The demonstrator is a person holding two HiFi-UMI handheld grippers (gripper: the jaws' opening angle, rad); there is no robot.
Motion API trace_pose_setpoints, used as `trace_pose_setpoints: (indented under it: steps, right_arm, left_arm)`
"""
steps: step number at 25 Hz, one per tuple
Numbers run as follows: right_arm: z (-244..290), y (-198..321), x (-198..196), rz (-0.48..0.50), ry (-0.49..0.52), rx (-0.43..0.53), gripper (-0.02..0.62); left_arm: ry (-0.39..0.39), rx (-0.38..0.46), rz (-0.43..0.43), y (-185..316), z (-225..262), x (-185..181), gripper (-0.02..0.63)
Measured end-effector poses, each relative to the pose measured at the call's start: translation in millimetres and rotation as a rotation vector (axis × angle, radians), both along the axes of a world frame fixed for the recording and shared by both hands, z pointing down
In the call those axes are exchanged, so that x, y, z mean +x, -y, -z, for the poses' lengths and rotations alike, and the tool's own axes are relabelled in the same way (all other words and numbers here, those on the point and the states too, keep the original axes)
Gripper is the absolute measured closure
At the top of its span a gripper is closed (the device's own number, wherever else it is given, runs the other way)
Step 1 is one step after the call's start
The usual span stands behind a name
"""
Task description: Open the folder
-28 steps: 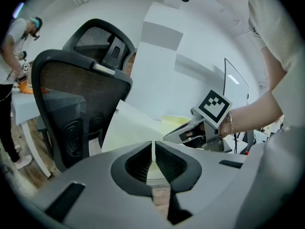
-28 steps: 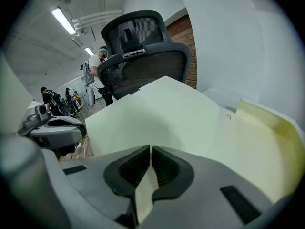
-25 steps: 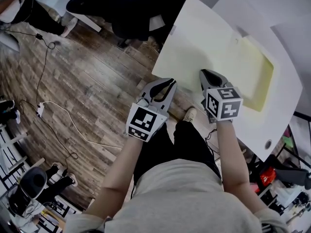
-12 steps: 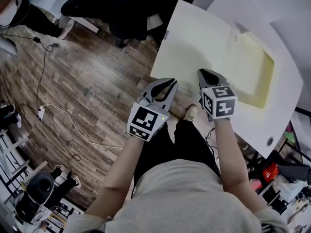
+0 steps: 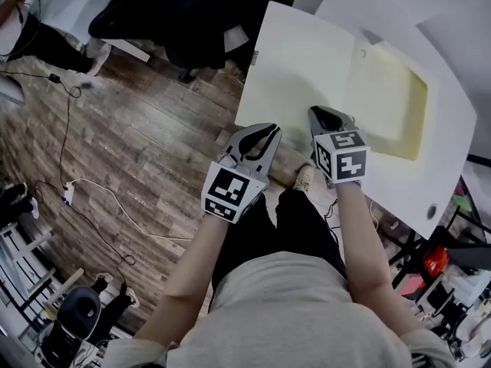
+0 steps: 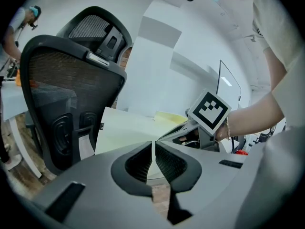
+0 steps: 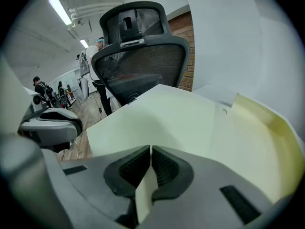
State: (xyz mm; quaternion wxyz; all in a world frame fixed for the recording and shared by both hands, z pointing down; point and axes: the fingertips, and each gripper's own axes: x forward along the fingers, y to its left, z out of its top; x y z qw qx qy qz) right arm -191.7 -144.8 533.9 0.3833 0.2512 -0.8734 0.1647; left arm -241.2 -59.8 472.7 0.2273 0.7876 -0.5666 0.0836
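On the left, my left gripper is hovering over the wooden floor, just off the folder's near-left corner, with its jaws pressed together on nothing. Just to its right, my right gripper is pinching the near edge of the folder's cream cover, and the sheet is running between its pads. I am judging the opening as mostly done. The cover is lying swung out to the left, clear of the yellow inner leaf, which is resting flat on the white table at the right. Laying the cover down and letting go is what is remaining. The cover's left part seems to be reaching past the table's edge, so it is getting little support there. A black office chair is crowding the far left, while the near side is offering open room.
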Motion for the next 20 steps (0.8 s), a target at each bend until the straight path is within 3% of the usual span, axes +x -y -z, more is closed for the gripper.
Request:
trace_pose_setpoints:
  steps: [13,20]
  right_arm:
    - [18.0,-4.0,16.4,-0.079,0.029,0.042,0.565]
    - [40.2,-7.9,27.1,-0.109,0.107,0.091,0.565]
  left_arm:
    - [0.003,0.029,-0.078,4.9,8.4,11.5,0.583]
    - [-0.027,0.052,-0.094,7.8,17.7,18.0,0.583]
